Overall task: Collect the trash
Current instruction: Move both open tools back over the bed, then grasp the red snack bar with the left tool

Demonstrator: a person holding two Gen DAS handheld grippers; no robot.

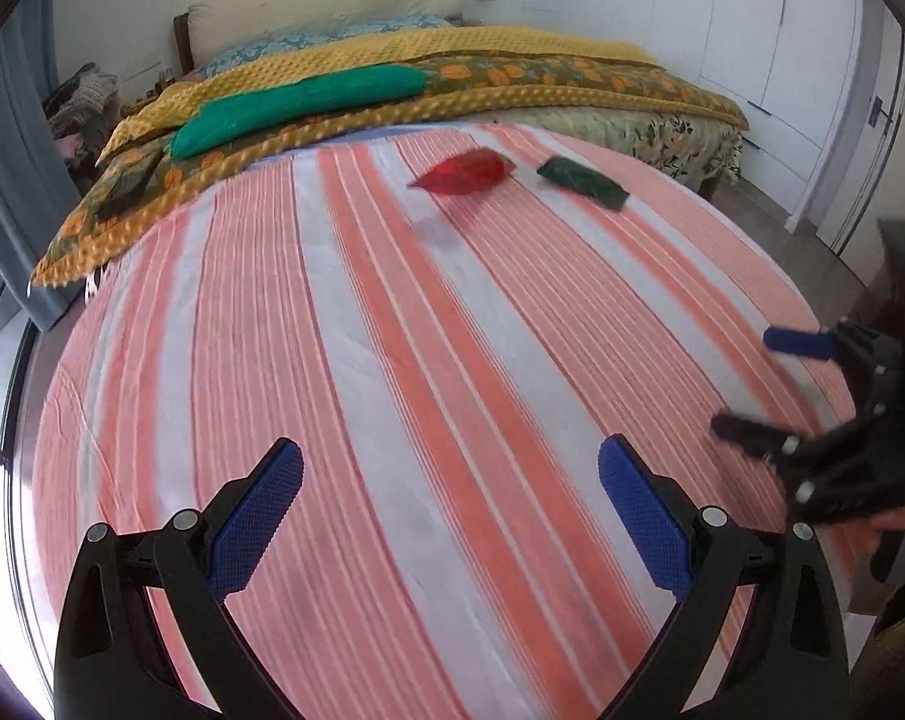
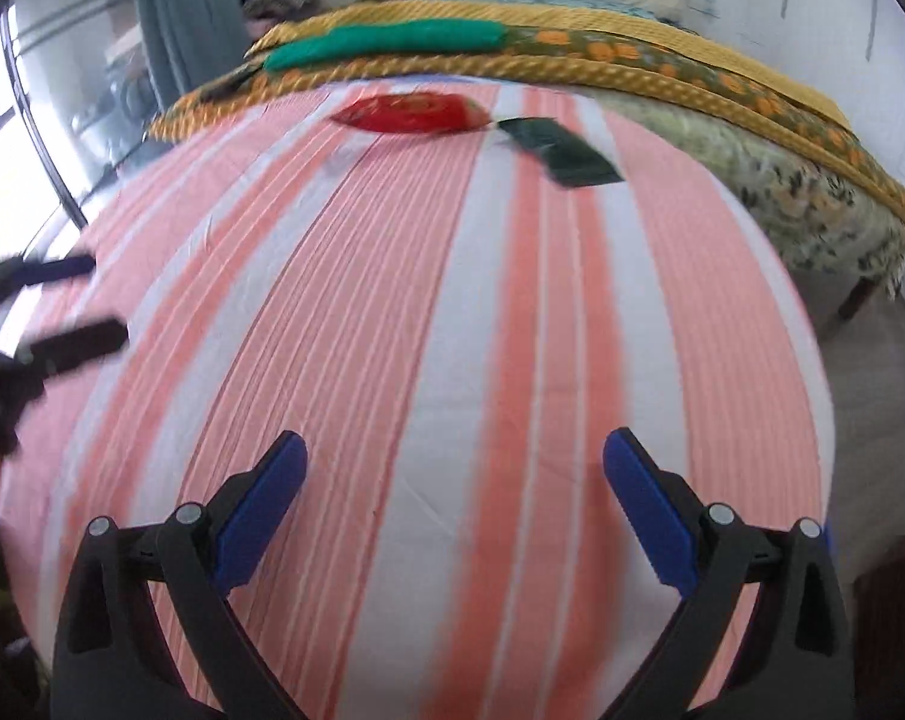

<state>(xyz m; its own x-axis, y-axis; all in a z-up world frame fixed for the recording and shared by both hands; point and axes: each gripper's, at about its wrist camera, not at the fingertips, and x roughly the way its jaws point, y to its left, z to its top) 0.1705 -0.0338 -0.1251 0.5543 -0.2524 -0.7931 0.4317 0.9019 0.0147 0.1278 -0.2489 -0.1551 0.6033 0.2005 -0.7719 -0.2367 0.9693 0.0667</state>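
Two pieces of trash remain: a crumpled red plastic wrapper [image 1: 461, 173] and, just beside it, a dark green foil packet [image 1: 581, 182], both on the pink-striped bed sheet [image 1: 392, 420]. The left gripper [image 1: 450, 495] and right gripper [image 2: 454, 489] hang spread and empty, well short of the wrapper.

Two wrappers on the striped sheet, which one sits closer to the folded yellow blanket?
The red wrapper. It lies nearer the folded yellow blanket, beside the green pillow; the dark green wrapper lies further out towards the bed's open edge.
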